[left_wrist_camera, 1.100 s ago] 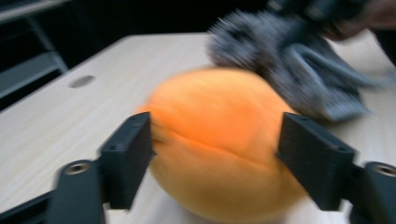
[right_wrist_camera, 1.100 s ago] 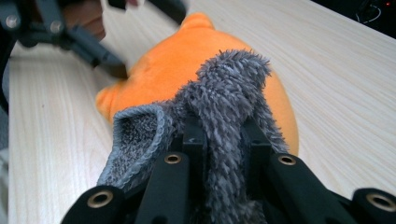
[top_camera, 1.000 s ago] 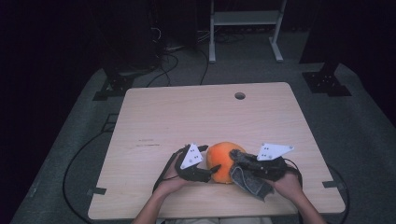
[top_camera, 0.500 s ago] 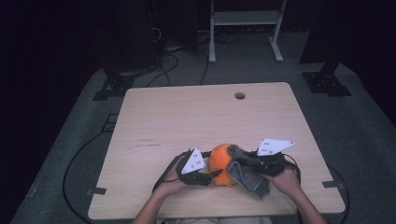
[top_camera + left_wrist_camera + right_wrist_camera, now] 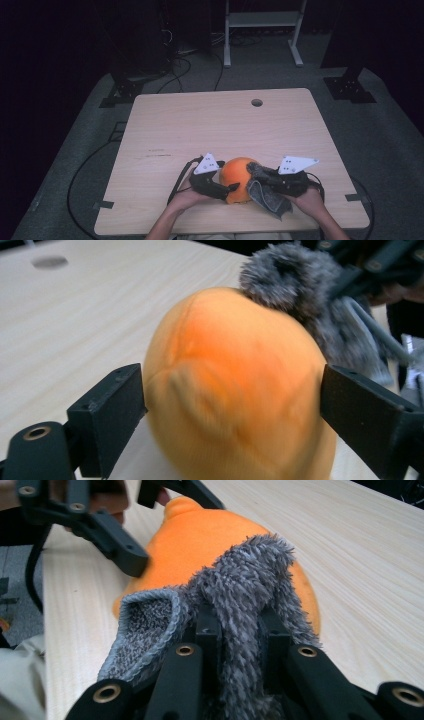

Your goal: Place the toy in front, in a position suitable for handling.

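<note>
While the orange ball point(image 5: 239, 179) sits on the counter point(image 5: 200, 125) near the front edge, right between the two hands, both grippers are crowded in on it. The left gripper point(image 5: 227, 189) has its jaws spread wide on either side of the ball; they've just been opening, and in the left gripper view the ball point(image 5: 235, 385) sits between them, with the pads right at its sides. Can't really tell if they're touching or just off it, the picture's a bit blurry there. The right gripper point(image 5: 260, 176) has its jaws pinched together on a grey fuzzy cloth point(image 5: 265, 197), and in the right gripper view you can see the cloth point(image 5: 240, 600) bunched up between the jaws and draped against the ball's top and side. One corner of it hangs down toward the counter at the person's side. The ball looks soft, with a few creases in its skin. The person's left hand point(image 5: 192, 197) and right hand point(image 5: 310, 200) come in from the bottom edge, each wrapped around its gripper.
</note>
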Demonstrator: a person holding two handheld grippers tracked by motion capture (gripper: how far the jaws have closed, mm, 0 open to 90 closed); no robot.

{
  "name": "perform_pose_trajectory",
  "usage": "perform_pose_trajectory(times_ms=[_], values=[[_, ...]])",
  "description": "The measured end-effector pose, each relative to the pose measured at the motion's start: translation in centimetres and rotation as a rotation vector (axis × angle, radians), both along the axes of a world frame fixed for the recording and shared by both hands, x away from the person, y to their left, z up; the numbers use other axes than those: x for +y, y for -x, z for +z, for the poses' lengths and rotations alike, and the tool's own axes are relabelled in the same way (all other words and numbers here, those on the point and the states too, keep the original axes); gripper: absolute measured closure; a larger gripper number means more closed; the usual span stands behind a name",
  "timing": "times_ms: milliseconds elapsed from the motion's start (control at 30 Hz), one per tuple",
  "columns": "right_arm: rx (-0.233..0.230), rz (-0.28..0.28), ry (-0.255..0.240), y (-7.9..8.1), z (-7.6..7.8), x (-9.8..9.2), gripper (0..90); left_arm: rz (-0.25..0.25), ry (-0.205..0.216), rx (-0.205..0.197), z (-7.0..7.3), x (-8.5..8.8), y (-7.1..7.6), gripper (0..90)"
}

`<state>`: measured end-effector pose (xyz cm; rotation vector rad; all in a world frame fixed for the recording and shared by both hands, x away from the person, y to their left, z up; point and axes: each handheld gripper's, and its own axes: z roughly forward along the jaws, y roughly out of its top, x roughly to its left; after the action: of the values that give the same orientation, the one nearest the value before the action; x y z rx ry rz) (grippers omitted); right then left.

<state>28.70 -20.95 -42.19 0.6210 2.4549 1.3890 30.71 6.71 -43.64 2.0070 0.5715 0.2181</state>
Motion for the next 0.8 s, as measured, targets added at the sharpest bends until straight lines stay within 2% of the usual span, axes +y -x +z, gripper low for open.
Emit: perform_pose_trajectory(times_ms=[33, 67, 100, 167, 233, 300, 367, 467, 600, 667, 733, 800], values=[[-0.004, -0.002, 0.006, 0.1, -0.1, 0.0, 75.5, 0.001, -0.006, 0.009, -0.1, -0.2, 0.0, 12.0], [-0.006, -0.004, 0.009, 0.2, -0.1, -0.1, 75.5, -0.003, 0.006, -0.005, 0.0, -0.4, 0.0, 15.9], [-0.002, -0.011, 0.009, 0.1, -0.1, -0.4, 75.5, -0.003, 0.007, -0.028, 0.0, -0.5, 0.1, 24.5], [0.006, -0.025, -0.005, -0.1, 0.1, -1.0, 75.6, -0.030, 0.015, -0.078, 0.6, -0.8, 0.0, 32.7], [0.006, -0.032, -0.012, -0.2, 0.5, -1.5, 75.7, -0.057, 0.002, -0.129, 1.0, -1.1, -0.3, 35.4], [0.000, -0.047, -0.010, -0.3, 0.5, -1.9, 75.6, -0.089, -0.034, -0.222, 1.3, -1.7, -0.5, 36.0], [0.012, -0.052, -0.016, -0.4, 0.3, -2.0, 75.6, -0.115, -0.060, -0.249, 1.2, -1.8, -0.8, 35.7], [0.031, -0.026, -0.023, -0.6, 0.1, -2.0, 75.6, -0.160, -0.064, -0.243, 0.8, -1.1, -0.9, 35.1], [0.017, -0.058, -0.135, -1.5, 1.2, -2.5, 75.5, -0.205, -0.049, -0.261, 0.2, -0.4, -0.1, 35.1], [0.025, -0.056, -0.129, -2.0, 1.2, -2.0, 75.5, -0.198, -0.060, -0.263, 0.2, -0.2, 0.1, 33.9], [0.042, -0.050, -0.117, -2.3, 0.4, -1.3, 75.5, -0.179, -0.059, -0.240, 0.3, -0.1, 0.1, 25.5], [0.046, -0.051, -0.113, -2.0, 0.1, -1.1, 75.6, -0.131, -0.023, -0.155, 0.7, -0.1, -0.3, 16.3]])
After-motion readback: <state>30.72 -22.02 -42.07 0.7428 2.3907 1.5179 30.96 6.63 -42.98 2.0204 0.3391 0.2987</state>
